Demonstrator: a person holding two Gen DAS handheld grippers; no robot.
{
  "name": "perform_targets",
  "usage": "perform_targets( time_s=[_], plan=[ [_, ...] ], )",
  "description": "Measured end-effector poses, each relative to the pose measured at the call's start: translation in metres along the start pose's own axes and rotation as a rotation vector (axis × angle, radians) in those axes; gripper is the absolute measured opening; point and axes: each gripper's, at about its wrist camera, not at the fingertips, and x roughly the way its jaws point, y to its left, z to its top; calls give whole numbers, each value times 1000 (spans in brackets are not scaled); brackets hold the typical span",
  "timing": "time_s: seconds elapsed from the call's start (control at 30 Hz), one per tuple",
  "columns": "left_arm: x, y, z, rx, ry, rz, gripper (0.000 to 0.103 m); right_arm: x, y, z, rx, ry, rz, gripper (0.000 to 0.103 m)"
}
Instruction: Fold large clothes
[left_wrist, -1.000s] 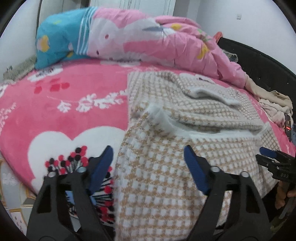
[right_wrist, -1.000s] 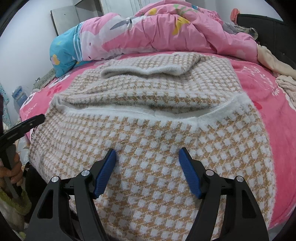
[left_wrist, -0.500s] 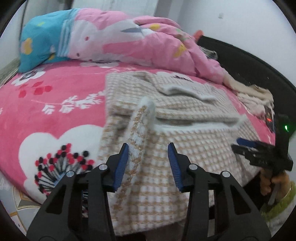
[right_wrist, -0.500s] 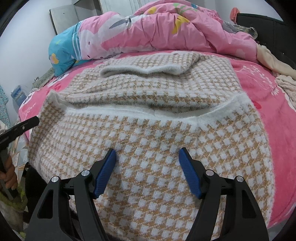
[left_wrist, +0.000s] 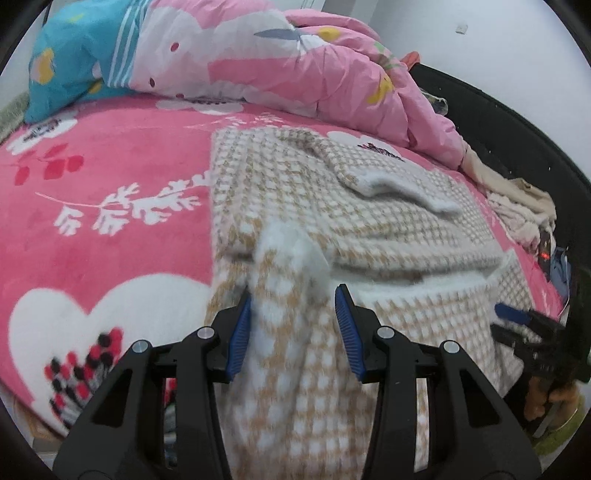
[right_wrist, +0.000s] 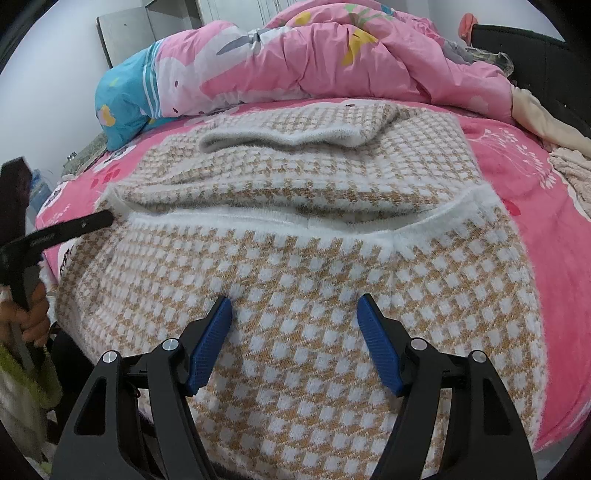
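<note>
A large tan-and-white checked knit sweater (right_wrist: 303, 206) lies partly folded on a pink bed, its near part hanging over the bed's edge. In the left wrist view the sweater (left_wrist: 332, 192) has a raised white-edged corner (left_wrist: 291, 258) between the blue pads of my left gripper (left_wrist: 293, 321); the jaws are partly closed and stand on both sides of that fold, with gaps still showing. My right gripper (right_wrist: 295, 336) is open above the sweater's near checked panel and holds nothing. The left gripper also shows at the left in the right wrist view (right_wrist: 74, 225).
A pink bedspread (left_wrist: 110, 192) with white flowers and a heart covers the bed. A bunched pink and blue quilt (left_wrist: 229, 62) lies at the far side. A black bed frame (left_wrist: 509, 136) and a heap of pale clothes (left_wrist: 521, 210) are at the right.
My left gripper moved in to the sweater's left corner, its jaws narrowed and the corner rose between them. My right gripper stayed open over the near panel.
</note>
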Motion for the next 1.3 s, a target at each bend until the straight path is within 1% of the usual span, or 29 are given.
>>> perform_targets(
  time_s=[0.1, 0.27, 0.37, 0.43, 0.5, 0.57, 0.67, 0.7, 0.73, 0.8, 0.87, 0.93, 1.03, 1.1, 1.2, 1.3],
  plan=[
    [11, 3, 5, -26, 23, -18, 41, 0, 0, 0, 1, 1, 2, 69],
    [4, -8, -8, -1, 53, -7, 41, 1, -1, 0, 3, -3, 11, 69],
    [5, -9, -18, -16, 89, 51, 41, -3, -6, -2, 8, -8, 39, 69],
    [6, -12, -20, -11, 89, 76, 41, -9, -12, -3, 23, -3, 74, 69],
    [9, -18, -20, 9, 95, 116, 41, -23, -26, -7, 57, -17, 102, 69],
    [11, -22, -20, 23, 95, 147, 41, -38, -43, -8, 94, -44, 94, 69],
    [12, -25, -23, 33, 81, 171, 41, -60, -78, -8, 164, -89, 70, 69],
    [11, -26, -23, 36, 77, 174, 41, -64, -91, -6, 188, -96, 58, 64],
    [11, -26, -25, 38, 72, 176, 41, -65, -99, -4, 202, -95, 51, 58],
    [10, -25, -25, 35, 69, 178, 41, -64, -112, 3, 222, -94, 54, 54],
    [10, -24, -24, 26, 69, 178, 41, -59, -115, 11, 205, -98, 45, 53],
    [10, -25, -24, 24, 71, 182, 42, -52, -115, 21, 177, -101, 13, 53],
    [10, -25, -24, 26, 73, 186, 42, -38, -118, 34, 172, -104, 5, 53],
    [10, -26, -25, 23, 73, 189, 42, -28, -125, 38, 188, -83, 12, 53],
    [11, -26, -25, 23, 73, 194, 42, -25, -130, 32, 218, -55, 45, 52],
    [12, -27, -25, 22, 72, 198, 42, -35, -128, 16, 219, -43, 61, 48]
  ],
)
